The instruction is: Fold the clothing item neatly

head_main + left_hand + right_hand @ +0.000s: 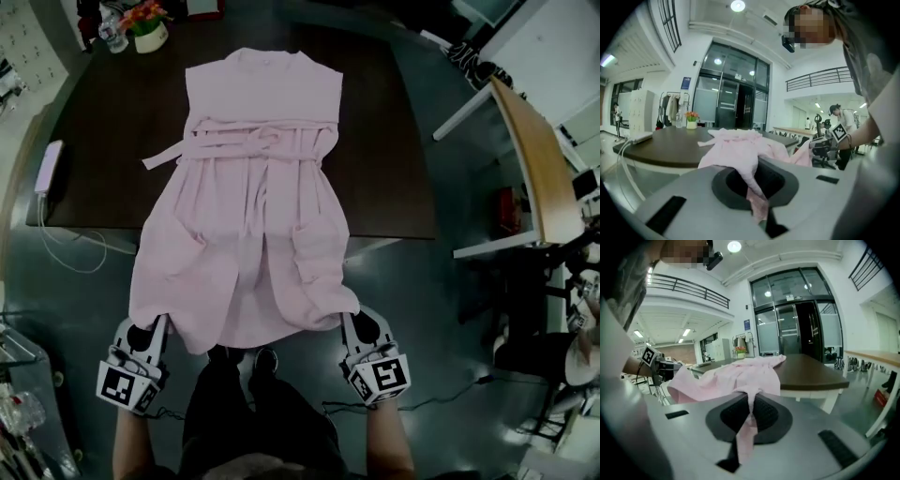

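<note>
Pink dress (248, 197): the collar end lies flat on the dark table (384, 141), far side, and the skirt end reaches past the near table edge, hiding that stretch of edge. Belt (258, 136): knotted at the waist, with one end trailing left. Left gripper (153, 330): clenched on the near-left hem corner, a pinch of pink cloth pressed between the jaws, so the corner itself is buried. Right gripper (352, 323): clenched likewise on the near-right hem corner, with a strip of cloth hanging out from between the jaws. Between the two the hem sags, and it partly covers the person's shoes (255, 358). The forearms are cut off by the picture's lower edge. Plant pot (147, 33): at the far-left table corner, its flowers blurred. White device (49, 167): at the left table edge, its kind unclear. Cable (80, 251): looping down toward the floor.
</note>
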